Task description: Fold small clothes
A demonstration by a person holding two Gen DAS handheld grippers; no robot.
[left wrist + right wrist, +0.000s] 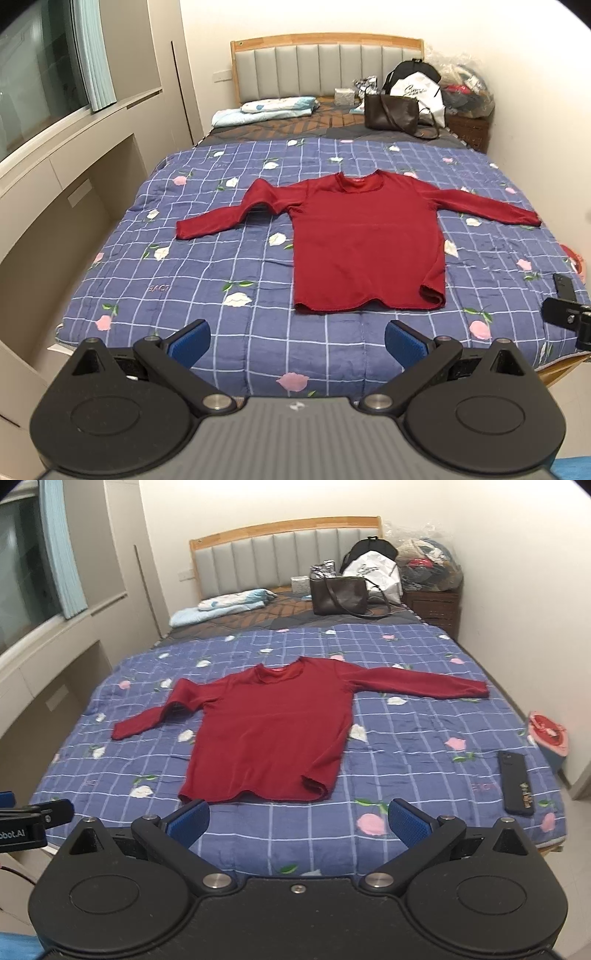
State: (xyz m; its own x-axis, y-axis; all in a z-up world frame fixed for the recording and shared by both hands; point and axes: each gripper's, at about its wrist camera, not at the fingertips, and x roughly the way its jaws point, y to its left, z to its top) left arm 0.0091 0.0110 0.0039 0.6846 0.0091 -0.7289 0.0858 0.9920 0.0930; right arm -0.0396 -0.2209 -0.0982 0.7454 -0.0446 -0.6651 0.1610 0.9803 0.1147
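Red long-sleeved shirt (365,243) flat on floral checked quilt (207,280), sleeves spread, collar toward 12 o'clock. Left claw (297,341) apart, empty. Right claw (298,821) apart, empty; phone (515,782) at 3 o'clock.

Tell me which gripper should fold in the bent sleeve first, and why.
Left, probably. The bent sleeve lies on the left side of the red shirt, nearer the left gripper. The right gripper sits further right, towards the phone. Both are open and short of the hem.
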